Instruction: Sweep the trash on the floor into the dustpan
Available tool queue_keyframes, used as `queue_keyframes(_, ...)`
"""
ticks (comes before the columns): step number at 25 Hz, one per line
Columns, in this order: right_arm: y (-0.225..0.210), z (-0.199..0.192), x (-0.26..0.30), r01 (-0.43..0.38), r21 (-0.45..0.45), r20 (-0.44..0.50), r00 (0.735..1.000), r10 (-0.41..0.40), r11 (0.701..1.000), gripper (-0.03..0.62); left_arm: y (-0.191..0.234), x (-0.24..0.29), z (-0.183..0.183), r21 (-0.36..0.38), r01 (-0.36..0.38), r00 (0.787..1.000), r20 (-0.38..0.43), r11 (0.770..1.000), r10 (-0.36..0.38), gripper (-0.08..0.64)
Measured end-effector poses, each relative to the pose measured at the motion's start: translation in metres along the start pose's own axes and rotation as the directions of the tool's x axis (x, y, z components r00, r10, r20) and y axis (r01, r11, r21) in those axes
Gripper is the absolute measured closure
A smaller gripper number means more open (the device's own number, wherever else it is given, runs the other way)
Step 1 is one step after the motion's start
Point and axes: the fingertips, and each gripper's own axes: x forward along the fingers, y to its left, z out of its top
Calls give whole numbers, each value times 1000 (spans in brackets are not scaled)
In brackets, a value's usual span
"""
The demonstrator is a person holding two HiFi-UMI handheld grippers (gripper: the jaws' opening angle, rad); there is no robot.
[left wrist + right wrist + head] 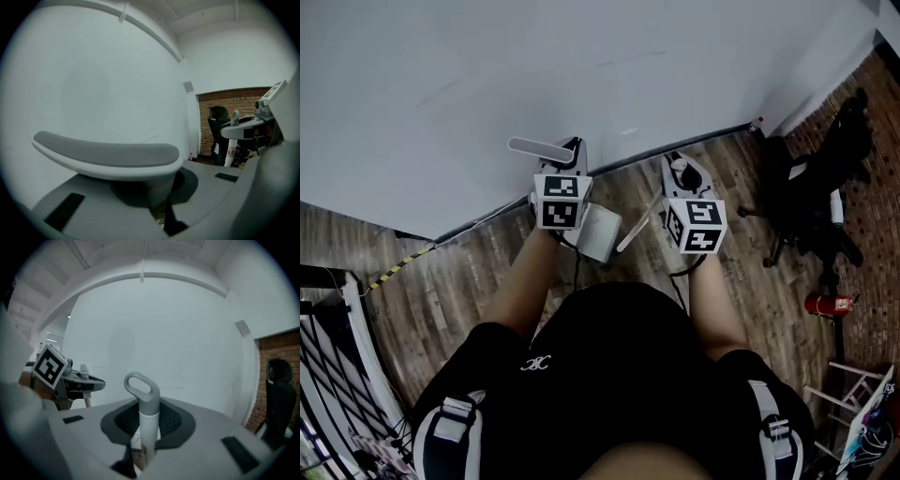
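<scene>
**Both tools clamped, held by the wall edge of the floor**

Left gripper (570, 159) shut on the dustpan (600, 232). Pinching the narrow stem low between the jaws in the left gripper view. Wide flat grey grip (108, 154) sitting just above the fingers (70, 206), lying across them. Pan body hanging below and to the right of the marker cube in the head view. Cannot tell whether touching the floor (459, 281).

Right gripper (682, 176) shut on the broom (143, 404). Upright shaft caught between the jaws, grey loop end poking up past the fingers (220, 437). Lower shaft (637, 225) slanting down-left toward the pan in the head view, bristles out of sight.

Both grippers side by side, near each other, over the wood floor close to its edge along the white wall (581, 66). Black office chair (820, 187) and red fire extinguisher (825, 304) toward the floor's right edge, well apart from the tools.
</scene>
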Motion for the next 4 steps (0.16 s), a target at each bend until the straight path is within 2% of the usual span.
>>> queue_keyframes(4, -11, 2, -4, 10, -31, 7, 1000, -10, 999, 514, -7, 4, 7, 6, -20, 999, 26, 1000, 20, 548)
